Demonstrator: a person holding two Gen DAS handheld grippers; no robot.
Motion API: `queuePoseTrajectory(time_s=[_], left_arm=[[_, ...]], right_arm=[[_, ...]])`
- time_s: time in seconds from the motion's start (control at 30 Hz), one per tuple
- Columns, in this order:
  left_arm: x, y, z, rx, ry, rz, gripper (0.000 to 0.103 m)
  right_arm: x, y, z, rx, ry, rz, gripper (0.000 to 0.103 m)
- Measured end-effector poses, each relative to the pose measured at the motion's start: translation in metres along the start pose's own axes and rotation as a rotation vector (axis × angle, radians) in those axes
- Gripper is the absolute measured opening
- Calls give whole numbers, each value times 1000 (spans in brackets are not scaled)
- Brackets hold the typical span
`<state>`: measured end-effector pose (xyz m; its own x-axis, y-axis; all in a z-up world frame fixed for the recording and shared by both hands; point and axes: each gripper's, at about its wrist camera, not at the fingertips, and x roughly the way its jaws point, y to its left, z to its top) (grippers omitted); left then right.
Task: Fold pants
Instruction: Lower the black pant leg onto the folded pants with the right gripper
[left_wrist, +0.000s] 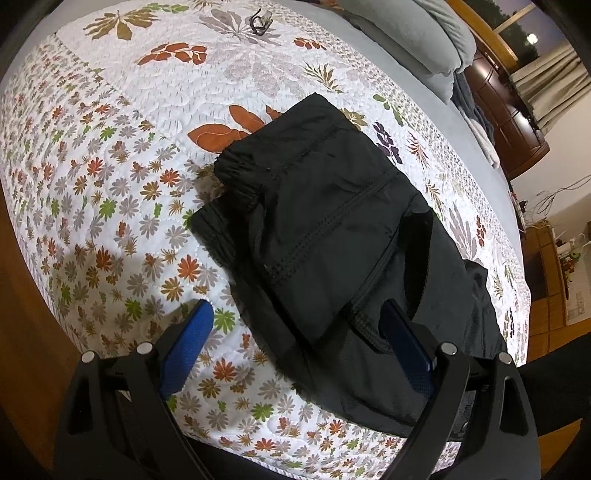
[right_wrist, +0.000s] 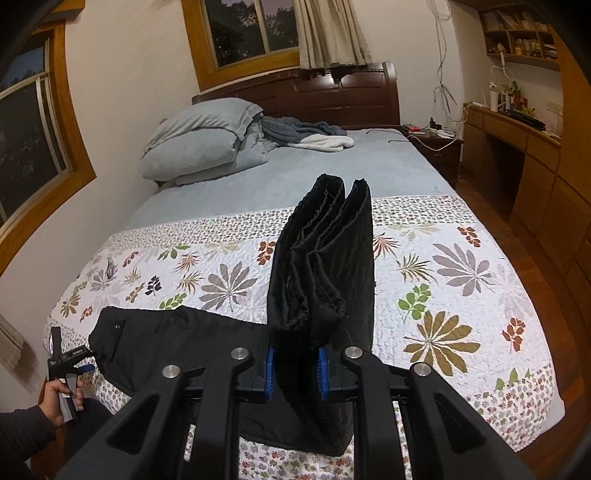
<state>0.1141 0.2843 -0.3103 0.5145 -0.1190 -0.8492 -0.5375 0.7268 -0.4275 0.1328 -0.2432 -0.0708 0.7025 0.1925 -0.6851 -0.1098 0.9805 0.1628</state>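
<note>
Both wrist views look steeply down, close over the pants (left_wrist: 332, 221) and quilt (right_wrist: 443, 266).

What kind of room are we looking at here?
A bedroom in a home, most likely. A bed with a dark wooden headboard fills the room, a flowered quilt is spread over it, and grey pillows are piled at its head.

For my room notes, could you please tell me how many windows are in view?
2: one window above the headboard beside the curtain, and one window on the left wall. The left wrist view catches a corner of the first; others may be hidden.
</note>
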Motion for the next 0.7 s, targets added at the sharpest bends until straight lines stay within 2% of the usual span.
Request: queuePoseTrajectory(time_s=[0.3, 0.5, 0.7], left_arm=[[-4, 4, 0, -14, -6, -25, 91], [-8, 12, 1, -31, -11, -51, 91], [-10, 16, 1, -51, -16, -73, 91]], right_arm=[[26, 26, -1, -43, 60, 22, 17], [58, 65, -8, -117, 127, 27, 17], [94, 114, -32, -232, 203, 19, 17]])
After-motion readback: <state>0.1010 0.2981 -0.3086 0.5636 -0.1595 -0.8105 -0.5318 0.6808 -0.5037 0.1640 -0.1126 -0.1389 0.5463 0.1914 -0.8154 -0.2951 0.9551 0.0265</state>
